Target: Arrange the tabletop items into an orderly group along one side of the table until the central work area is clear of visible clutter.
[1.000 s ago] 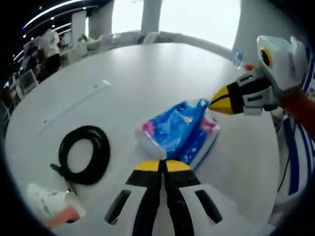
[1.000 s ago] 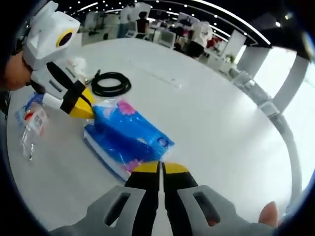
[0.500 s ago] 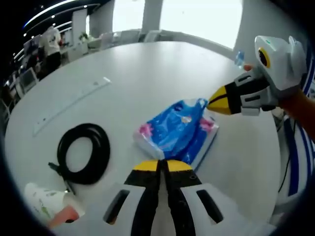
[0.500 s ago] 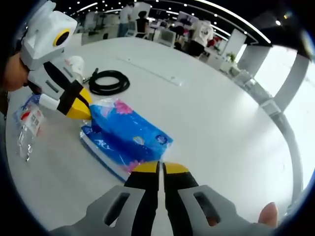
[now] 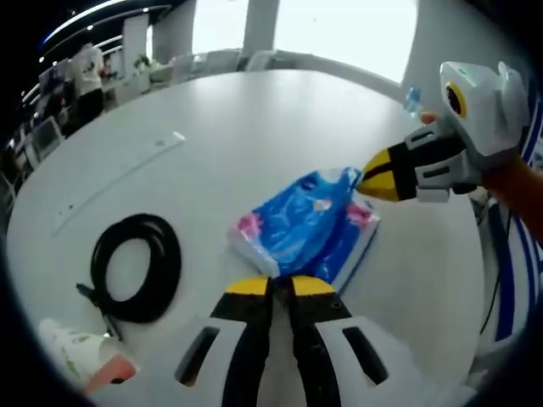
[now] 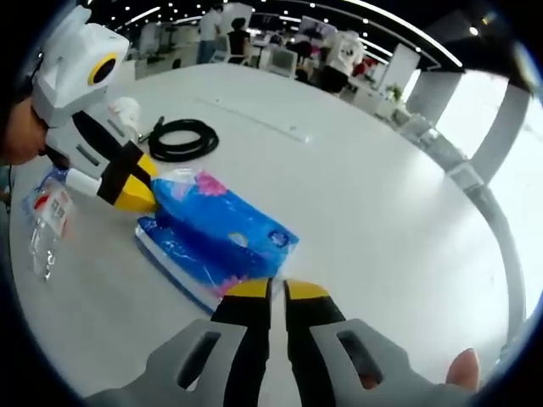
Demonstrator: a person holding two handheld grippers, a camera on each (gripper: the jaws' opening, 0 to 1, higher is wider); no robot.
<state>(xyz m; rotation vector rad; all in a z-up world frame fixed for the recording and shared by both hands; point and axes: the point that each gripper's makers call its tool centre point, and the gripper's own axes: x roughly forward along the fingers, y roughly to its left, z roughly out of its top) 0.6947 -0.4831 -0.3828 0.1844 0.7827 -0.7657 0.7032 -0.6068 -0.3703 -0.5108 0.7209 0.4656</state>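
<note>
Left gripper view, cup-like object (image 5: 81, 360) cut off, tissue pack (image 5: 297, 233)

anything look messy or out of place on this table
The blue tissue packs lie askew mid-table, the upper skewed across the lower. A crushed plastic bottle lies flat near the edge. Black cable is neatly coiled.

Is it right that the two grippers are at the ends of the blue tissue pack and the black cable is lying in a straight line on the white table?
Not quite. The black cable is coiled into a loop, not straight, as the left gripper view shows. The rest holds: the left gripper and the right gripper sit at opposite ends of the blue tissue pack on the white table.
</note>
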